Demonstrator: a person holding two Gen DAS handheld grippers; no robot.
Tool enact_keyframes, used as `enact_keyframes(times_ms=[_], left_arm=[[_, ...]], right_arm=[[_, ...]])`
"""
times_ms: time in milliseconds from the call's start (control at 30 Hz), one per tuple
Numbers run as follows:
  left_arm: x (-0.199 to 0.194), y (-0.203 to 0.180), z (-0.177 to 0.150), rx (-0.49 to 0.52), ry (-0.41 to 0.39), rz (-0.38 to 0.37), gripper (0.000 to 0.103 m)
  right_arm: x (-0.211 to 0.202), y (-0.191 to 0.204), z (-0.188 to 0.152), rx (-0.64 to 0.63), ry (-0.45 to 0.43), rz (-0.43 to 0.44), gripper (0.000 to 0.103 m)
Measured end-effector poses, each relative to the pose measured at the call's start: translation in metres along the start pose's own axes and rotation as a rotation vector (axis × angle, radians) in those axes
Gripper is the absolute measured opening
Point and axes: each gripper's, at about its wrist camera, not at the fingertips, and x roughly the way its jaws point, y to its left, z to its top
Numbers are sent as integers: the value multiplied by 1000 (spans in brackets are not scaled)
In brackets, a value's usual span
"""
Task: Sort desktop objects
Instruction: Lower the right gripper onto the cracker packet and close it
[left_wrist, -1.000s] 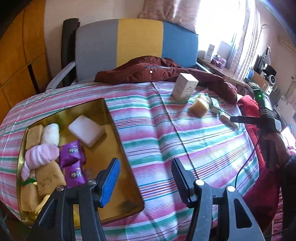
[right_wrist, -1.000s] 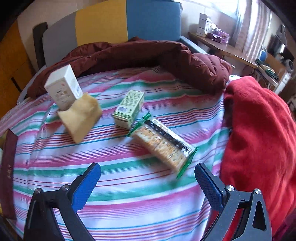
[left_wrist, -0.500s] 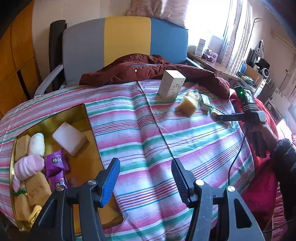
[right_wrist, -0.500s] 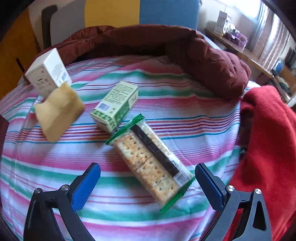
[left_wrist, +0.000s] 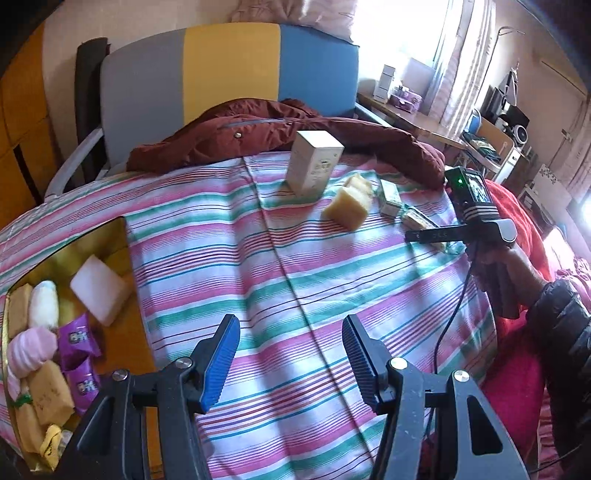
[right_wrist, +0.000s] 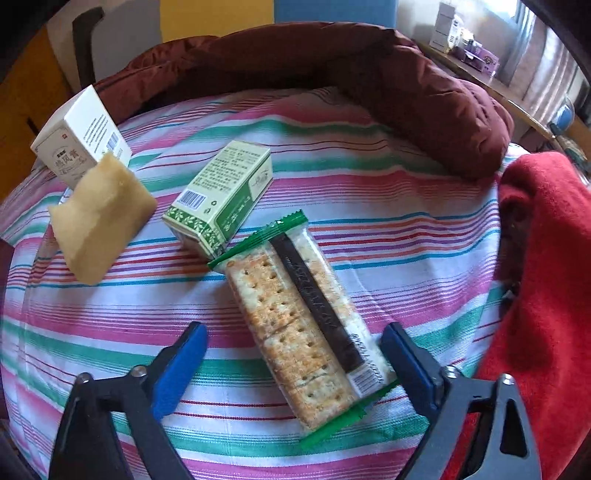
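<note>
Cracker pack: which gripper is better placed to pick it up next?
Right. The right gripper straddles the cracker pack's near end, its jaws closing, pads not yet pressing it. The left gripper hangs empty over bare striped cloth near the gold tray, far from the pack.

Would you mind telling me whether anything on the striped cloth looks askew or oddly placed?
The yellow sponge sits tilted on edge beside the white box; whether they touch is unclear. The cracker pack lies diagonally.
</note>
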Motion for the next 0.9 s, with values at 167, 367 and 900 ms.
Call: enact_keyframes(times_ms=[167, 367, 900], left_arm=[[8, -12, 10, 8, 13, -21, 58], [21, -30, 30, 25, 13, -34, 58], [78, -71, 79, 131, 37, -89, 58]], right_arm=[[-4, -7, -1, 37, 4, 1, 77], [-5, -6, -2, 24, 11, 11, 79], [-10, -7, -1, -3, 15, 6, 76]])
